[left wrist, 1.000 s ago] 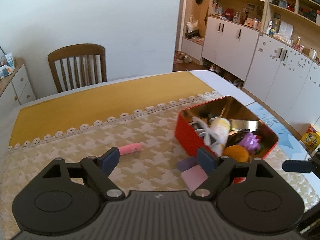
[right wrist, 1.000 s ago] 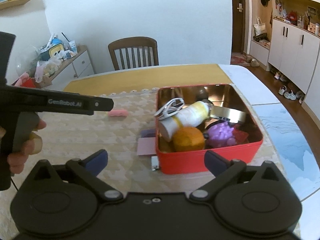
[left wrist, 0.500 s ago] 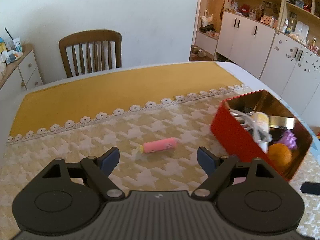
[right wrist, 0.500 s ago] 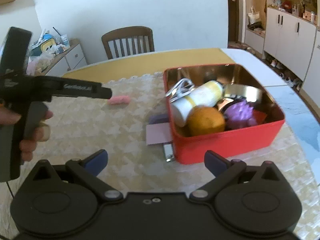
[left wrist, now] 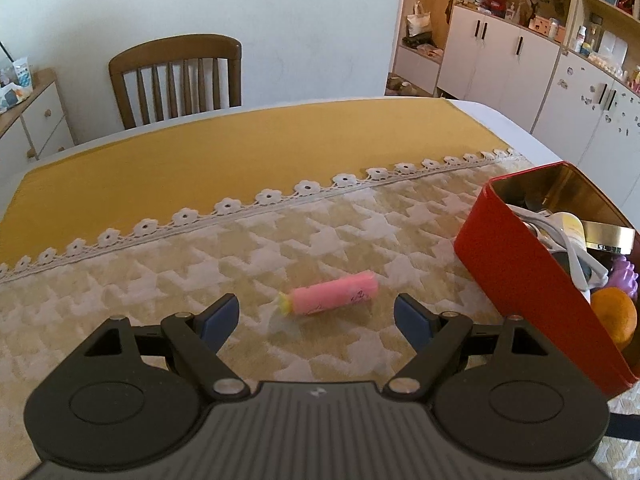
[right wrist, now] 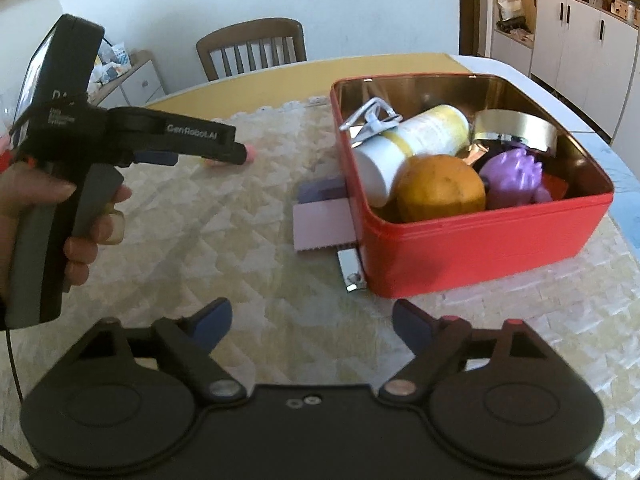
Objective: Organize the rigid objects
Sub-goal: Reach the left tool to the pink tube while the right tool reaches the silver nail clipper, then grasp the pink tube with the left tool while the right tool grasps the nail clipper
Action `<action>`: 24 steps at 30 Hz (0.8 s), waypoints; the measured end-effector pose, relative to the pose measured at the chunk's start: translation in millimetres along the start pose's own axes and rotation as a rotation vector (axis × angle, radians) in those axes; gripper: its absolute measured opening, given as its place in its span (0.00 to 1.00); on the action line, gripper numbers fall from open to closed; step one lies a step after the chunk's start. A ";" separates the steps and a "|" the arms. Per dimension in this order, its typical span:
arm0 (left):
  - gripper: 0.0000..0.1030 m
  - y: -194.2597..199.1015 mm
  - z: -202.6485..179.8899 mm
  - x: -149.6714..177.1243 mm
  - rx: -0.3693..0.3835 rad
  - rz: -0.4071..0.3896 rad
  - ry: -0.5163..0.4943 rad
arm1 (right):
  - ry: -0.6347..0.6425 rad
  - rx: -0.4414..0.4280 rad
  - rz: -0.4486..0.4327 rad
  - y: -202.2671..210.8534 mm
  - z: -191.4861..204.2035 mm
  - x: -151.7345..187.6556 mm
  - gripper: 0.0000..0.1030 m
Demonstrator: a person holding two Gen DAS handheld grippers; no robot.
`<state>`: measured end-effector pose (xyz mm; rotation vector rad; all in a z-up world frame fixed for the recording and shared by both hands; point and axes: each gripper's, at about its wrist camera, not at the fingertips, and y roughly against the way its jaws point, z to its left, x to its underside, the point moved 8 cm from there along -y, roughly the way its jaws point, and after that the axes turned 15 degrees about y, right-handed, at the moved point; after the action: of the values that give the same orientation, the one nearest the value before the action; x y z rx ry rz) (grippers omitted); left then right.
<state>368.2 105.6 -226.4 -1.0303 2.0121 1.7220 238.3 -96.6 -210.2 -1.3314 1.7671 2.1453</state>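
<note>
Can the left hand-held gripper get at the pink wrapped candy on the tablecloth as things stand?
Probably yes. The left hand-held gripper stands open with the pink candy lying just ahead between its fingers, nothing on the cloth in between; the red tin sits off to the side.

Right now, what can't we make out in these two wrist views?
- Pink candy: right wrist view, mostly behind the left gripper; its label print is too small in the left view.
- Red tin: left wrist view, cut off by the right edge.
- Tin bottom: right wrist view, covered by the orange and white bottle.
- Pink card and metal piece: partly under the tin.
</note>
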 end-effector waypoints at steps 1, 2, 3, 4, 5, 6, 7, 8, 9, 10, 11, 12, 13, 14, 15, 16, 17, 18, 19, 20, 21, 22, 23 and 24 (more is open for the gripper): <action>0.82 -1.9 -1.3 -0.1 0.003 0.001 -0.003 | -0.002 -0.005 0.001 -1.6 -0.4 -0.4 0.82; 0.82 -3.8 -2.5 -0.3 0.003 0.002 -0.005 | -0.003 -0.010 0.003 -3.4 -0.8 -0.8 0.80; 0.82 -5.6 -3.4 -0.4 0.006 0.003 -0.006 | -0.002 -0.012 0.003 -5.1 -0.9 -1.4 0.81; 0.82 -7.4 -4.4 -0.3 0.008 0.005 -0.008 | 0.000 -0.010 0.001 -6.3 -1.0 -2.2 0.83; 0.82 -9.3 -5.2 -0.1 0.006 0.006 -0.010 | -0.002 -0.012 -0.002 -7.5 0.0 -3.2 0.85; 0.82 -11.1 -5.8 -0.1 0.004 0.005 -0.010 | -0.005 -0.010 -0.003 -9.4 1.3 -4.9 0.87; 0.82 -12.8 -6.3 -0.3 0.004 0.005 -0.010 | -0.004 -0.004 -0.005 -10.3 2.4 -5.1 0.87; 0.82 -12.5 -6.4 -0.2 0.002 0.006 -0.011 | -0.001 0.001 -0.006 -11.2 3.6 -5.1 0.87; 0.82 -13.8 -6.4 -0.3 -0.001 0.003 -0.012 | 0.001 0.007 -0.006 -11.5 5.2 -5.1 0.86; 0.82 -14.6 -6.3 -0.6 -0.005 -0.002 -0.013 | -0.007 0.011 -0.008 -11.4 6.7 -5.0 0.85; 0.82 -15.5 -6.2 -0.9 -0.008 -0.005 -0.014 | -0.018 0.014 -0.012 -10.8 8.0 -4.8 0.82; 0.82 -16.3 -6.1 -1.2 -0.009 -0.007 -0.014 | -0.023 0.021 -0.019 -10.8 9.6 -5.7 0.80; 0.82 -17.4 -5.8 -1.5 -0.010 -0.008 -0.014 | -0.023 0.032 -0.022 -11.5 11.3 -6.8 0.80; 0.82 -18.4 -5.5 -1.5 -0.011 -0.010 -0.015 | -0.019 0.037 -0.025 -12.5 12.6 -8.2 0.79; 0.82 -18.9 -5.2 -1.5 -0.012 -0.011 -0.016 | -0.015 0.032 -0.029 -13.5 13.4 -10.0 0.75; 0.82 -19.9 -4.7 -1.6 -0.011 -0.012 -0.016 | -0.010 0.035 -0.032 -14.3 12.7 -11.7 0.72; 0.82 -20.2 -4.0 -1.8 -0.009 -0.013 -0.014 | -0.009 0.039 -0.032 -15.1 11.0 -13.2 0.65; 0.82 -20.6 -3.2 -1.9 -0.010 -0.014 -0.013 | -0.016 0.040 -0.032 -15.5 8.1 -14.3 0.59; 0.82 -20.8 -2.6 -1.9 -0.010 -0.014 -0.012 | -0.027 0.039 -0.034 -15.6 5.1 -15.1 0.58; 0.82 -21.4 -2.3 -2.1 -0.010 -0.016 -0.012 | -0.037 0.031 -0.034 -16.1 3.0 -16.0 0.57; 0.82 -21.5 -1.9 -2.3 -0.011 -0.018 -0.013 | -0.041 0.028 -0.034 -17.0 1.6 -16.9 0.55; 0.82 -22.0 -1.9 -2.5 -0.011 -0.019 -0.015 | -0.038 0.033 -0.033 -18.2 0.8 -18.0 0.54; 0.82 -21.8 -1.8 -2.3 -0.011 -0.021 -0.015 | -0.040 0.039 -0.030 -19.4 0.1 -19.0 0.54; 0.82 -22.3 -1.9 -2.4 -0.011 -0.022 -0.015 | -0.046 0.044 -0.030 -20.0 -0.1 -19.4 0.53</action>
<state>385.5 104.0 -240.7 -1.0365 1.9762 1.7267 261.2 -81.1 -213.3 -1.2799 1.7551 2.0910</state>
